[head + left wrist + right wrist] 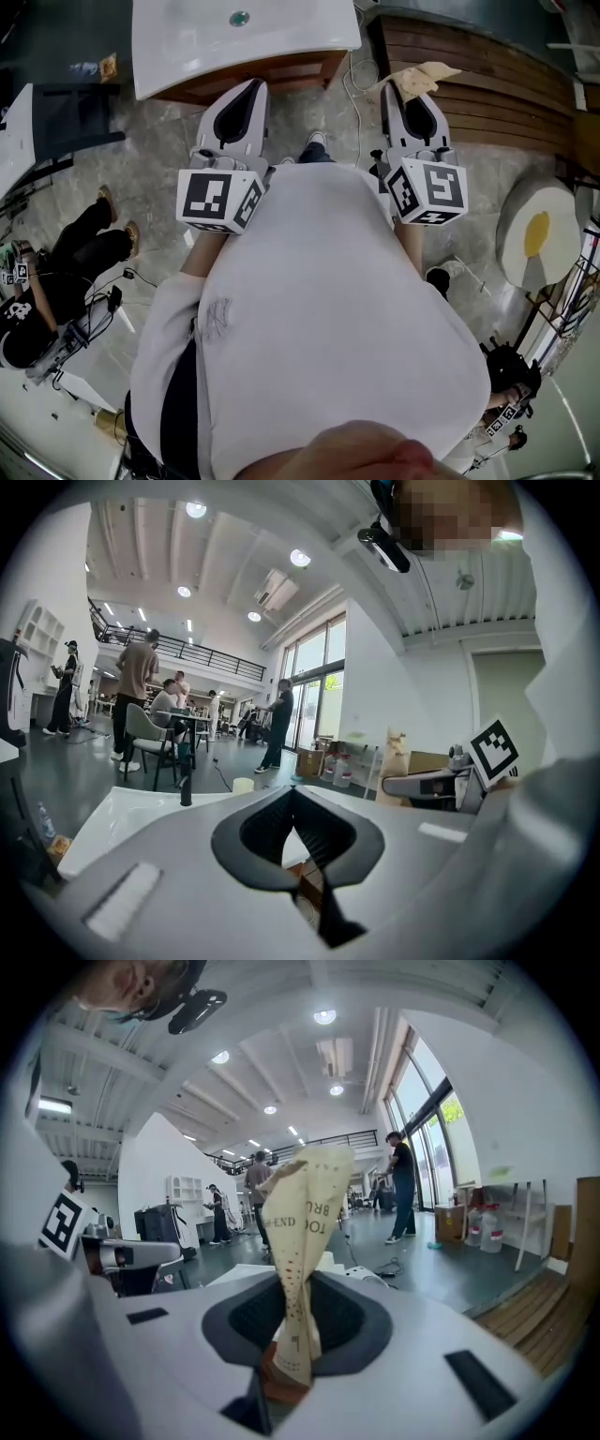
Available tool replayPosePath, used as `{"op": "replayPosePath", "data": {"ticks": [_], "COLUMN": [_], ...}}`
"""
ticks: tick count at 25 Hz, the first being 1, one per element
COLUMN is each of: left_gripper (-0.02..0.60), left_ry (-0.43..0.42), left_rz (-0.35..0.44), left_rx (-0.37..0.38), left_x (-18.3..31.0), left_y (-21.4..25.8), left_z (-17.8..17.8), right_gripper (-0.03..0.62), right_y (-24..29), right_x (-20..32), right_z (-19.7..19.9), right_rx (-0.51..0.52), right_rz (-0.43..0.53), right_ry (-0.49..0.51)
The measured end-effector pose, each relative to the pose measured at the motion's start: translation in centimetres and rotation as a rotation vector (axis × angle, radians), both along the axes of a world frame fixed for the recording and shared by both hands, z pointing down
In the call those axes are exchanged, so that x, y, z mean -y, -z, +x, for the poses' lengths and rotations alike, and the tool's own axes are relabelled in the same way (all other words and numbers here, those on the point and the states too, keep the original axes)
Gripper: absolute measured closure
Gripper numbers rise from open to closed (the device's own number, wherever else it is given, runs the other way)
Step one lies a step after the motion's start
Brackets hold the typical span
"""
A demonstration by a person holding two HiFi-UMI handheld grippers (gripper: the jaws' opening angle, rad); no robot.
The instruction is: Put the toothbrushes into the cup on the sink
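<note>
Pinched between the narrow-set jaws of the right gripper [419, 98]: a cream paper toothbrush packet [302, 1232], standing up past the jaw tips. Closed together, with nothing between them: the jaws of the left gripper [293, 797]. Both held side by side at the near side of the white sink [281, 42]. On the sink, far and to the left: a pale cup [243, 785], just right of a black tap [186, 789].

Cup [244, 785] on white sink [187, 47]
</note>
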State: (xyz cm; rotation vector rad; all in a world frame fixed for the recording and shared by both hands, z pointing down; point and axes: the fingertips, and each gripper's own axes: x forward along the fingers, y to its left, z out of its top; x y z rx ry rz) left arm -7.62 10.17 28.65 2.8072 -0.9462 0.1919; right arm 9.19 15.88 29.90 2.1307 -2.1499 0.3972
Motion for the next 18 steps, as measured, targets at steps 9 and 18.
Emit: {"op": "replayPosePath", "data": {"ticks": [9,18], "left_gripper": [0.597,0.597], "left_ry": [0.054,0.080], "left_rz": [0.016,0.002], "left_rx": [0.015,0.028], "left_x": [2.7,3.6], "left_y": [-0.1,-1.1], "left_z": [1.7,3.1], "right_gripper": [0.533,0.533], "right_y": [-1.1,-1.7], "right_x": [3.4,4.8], "right_z": [2.4,3.2], "right_rx": [0.015,0.026], "right_rz": [-0.005,-0.020], "right_ry": [0.047,0.094]}}
